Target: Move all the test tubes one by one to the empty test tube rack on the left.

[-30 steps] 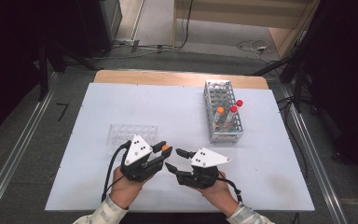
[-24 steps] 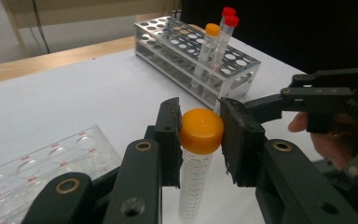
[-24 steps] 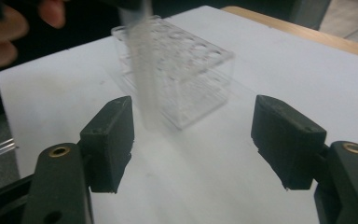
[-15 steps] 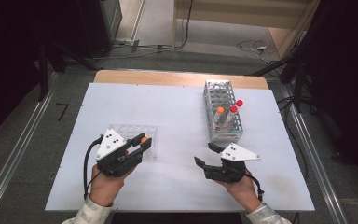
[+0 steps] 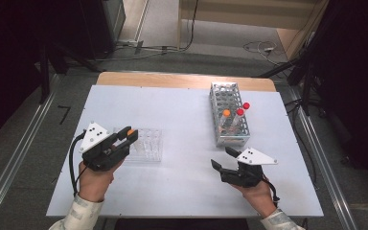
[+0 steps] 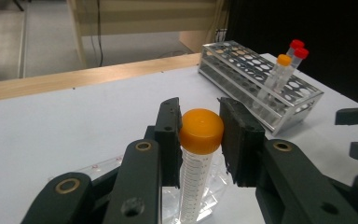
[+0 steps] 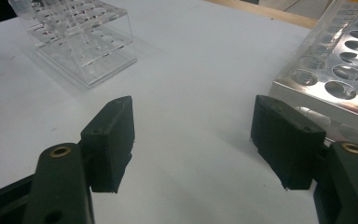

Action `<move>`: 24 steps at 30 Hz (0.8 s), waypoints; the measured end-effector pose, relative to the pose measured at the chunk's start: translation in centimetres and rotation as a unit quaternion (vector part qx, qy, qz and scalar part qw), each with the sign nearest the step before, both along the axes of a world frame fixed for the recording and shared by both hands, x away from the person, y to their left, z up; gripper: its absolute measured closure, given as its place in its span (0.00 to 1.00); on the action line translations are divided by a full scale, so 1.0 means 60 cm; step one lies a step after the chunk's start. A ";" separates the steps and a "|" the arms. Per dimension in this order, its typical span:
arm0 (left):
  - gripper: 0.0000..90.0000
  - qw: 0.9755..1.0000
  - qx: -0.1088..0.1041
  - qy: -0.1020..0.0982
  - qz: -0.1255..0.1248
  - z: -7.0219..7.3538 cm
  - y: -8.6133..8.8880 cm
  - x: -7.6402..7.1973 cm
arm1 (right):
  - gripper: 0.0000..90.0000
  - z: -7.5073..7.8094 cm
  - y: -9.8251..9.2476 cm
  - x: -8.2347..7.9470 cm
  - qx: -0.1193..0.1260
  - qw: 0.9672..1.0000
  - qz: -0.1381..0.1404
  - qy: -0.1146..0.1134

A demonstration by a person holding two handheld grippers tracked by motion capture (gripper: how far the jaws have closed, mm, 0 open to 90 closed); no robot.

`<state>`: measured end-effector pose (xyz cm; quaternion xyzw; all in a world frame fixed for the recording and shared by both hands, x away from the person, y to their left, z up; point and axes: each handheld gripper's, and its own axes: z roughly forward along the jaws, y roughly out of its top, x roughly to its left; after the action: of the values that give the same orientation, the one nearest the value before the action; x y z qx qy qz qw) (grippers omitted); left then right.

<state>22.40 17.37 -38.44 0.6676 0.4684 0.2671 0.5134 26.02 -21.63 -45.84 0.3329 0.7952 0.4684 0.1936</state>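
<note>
My left gripper (image 5: 130,134) is shut on a clear graduated tube with an orange cap (image 6: 201,132), held upright just above the clear plastic rack (image 5: 148,145) at the table's left. The right gripper (image 5: 222,158) stands open near the front right, its jaws having just been opening, with nothing between them (image 7: 193,126). It points at the near end of the metal rack (image 5: 220,98). That rack holds an orange-capped tube (image 5: 226,114) and two red-capped tubes (image 5: 240,112). The right gripper's jaws (image 6: 354,133) also appear at the edge of the left gripper view.
The white table top (image 5: 172,105) has bare room between the two racks and in front of them. A wooden strip (image 5: 182,80) runs along its far edge. Dark frames and cables stand on the floor beyond.
The two grippers were close together at the front centre. Now the left one has moved left with the tube to the clear rack, and the right one has moved right, below the metal rack.
</note>
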 end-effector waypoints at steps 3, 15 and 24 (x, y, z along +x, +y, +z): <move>0.78 1.000 0.000 -0.005 0.006 0.002 0.001 0.006 | 0.32 0.001 -0.002 0.003 0.003 1.000 -0.004 0.001; 0.78 1.000 0.010 -0.010 0.019 -0.004 -0.002 0.025 | 0.32 0.001 -0.004 0.005 0.004 1.000 -0.009 0.003; 0.78 1.000 0.019 -0.009 0.023 -0.016 -0.006 0.027 | 0.33 0.003 -0.005 0.008 0.006 1.000 -0.010 0.001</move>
<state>24.04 17.02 -39.39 0.6642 0.4736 0.2937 0.4983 26.49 -21.92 -45.67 0.3426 0.7890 0.4708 0.1962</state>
